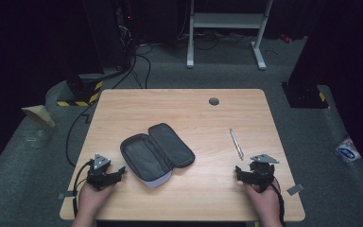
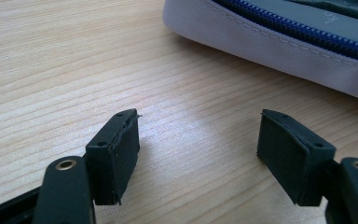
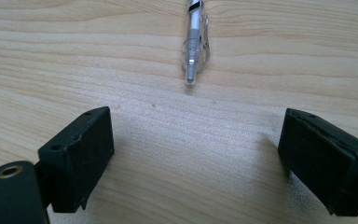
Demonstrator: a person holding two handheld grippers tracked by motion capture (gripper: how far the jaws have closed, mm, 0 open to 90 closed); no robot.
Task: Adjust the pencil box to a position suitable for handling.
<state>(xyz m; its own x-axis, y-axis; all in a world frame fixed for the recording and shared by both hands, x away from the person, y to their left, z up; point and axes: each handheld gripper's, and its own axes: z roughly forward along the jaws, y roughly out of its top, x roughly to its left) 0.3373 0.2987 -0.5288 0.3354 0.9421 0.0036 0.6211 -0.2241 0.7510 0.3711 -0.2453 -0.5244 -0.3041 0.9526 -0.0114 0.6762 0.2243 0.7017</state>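
An unzipped grey pencil case with a pale underside lies open on the wooden table, left of centre. Its pale side and blue zip show close ahead in the left gripper view. A silver pen lies to the right; its end points at me in the right gripper view. My left gripper rests open near the front left edge, just left of the case, nothing between its fingers. My right gripper rests open below the pen, also holding nothing.
A round cable hole sits near the table's far edge. On the floor beyond are cables, a white desk frame and a yellow-black striped block. Bare wood lies between the case and the pen.
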